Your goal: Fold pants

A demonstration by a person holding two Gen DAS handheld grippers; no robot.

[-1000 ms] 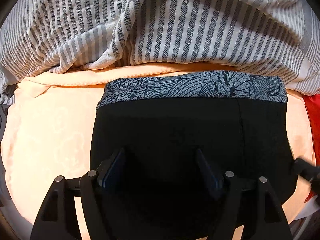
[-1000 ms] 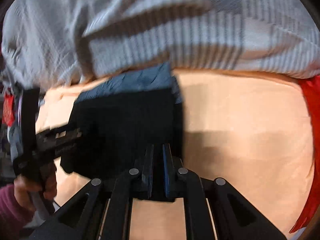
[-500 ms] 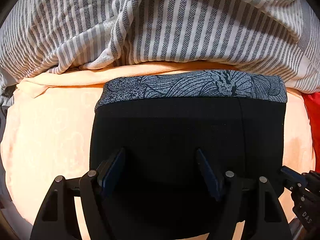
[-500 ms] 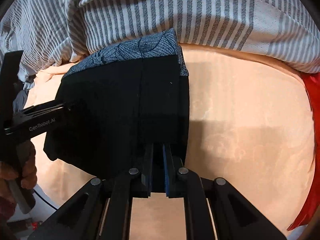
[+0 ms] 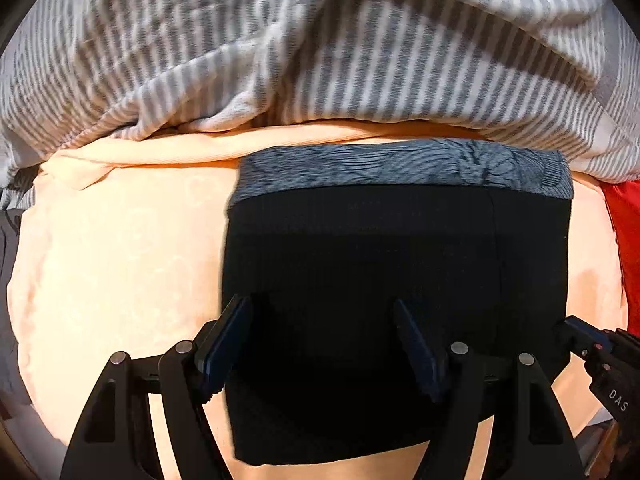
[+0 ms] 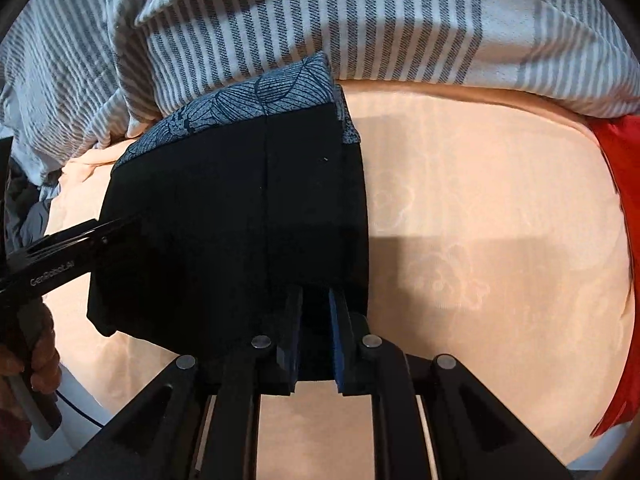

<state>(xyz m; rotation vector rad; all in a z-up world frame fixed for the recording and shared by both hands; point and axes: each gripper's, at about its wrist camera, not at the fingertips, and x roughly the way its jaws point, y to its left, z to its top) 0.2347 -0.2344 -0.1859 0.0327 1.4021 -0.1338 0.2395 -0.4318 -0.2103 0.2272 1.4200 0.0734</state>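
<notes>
my left gripper [image 5: 322,344] hangs straight over the pants [image 5: 396,300], jaws spread wide, pads clear of the cloth, nothing pinched. the pants lie folded into a black block on the peach sheet [image 5: 120,264], with a grey leaf-print band [image 5: 400,168] along the far edge. my right gripper [image 6: 314,312] sits at the near right corner of that block; its jaws have just been opening, now a narrow gap with black fabric between the pads, and they no longer look pressed onto it. open sheet runs wide to the right of the pants in the right view, smooth with a faint floral emboss. on the far side, the striped blanket [image 6: 360,20] bunches right up against the patterned band, so that edge is crowded. a red cloth [image 6: 624,208] borders the sheet's right side. my hand [image 6: 40,348] grips the left tool's handle at the left.
</notes>
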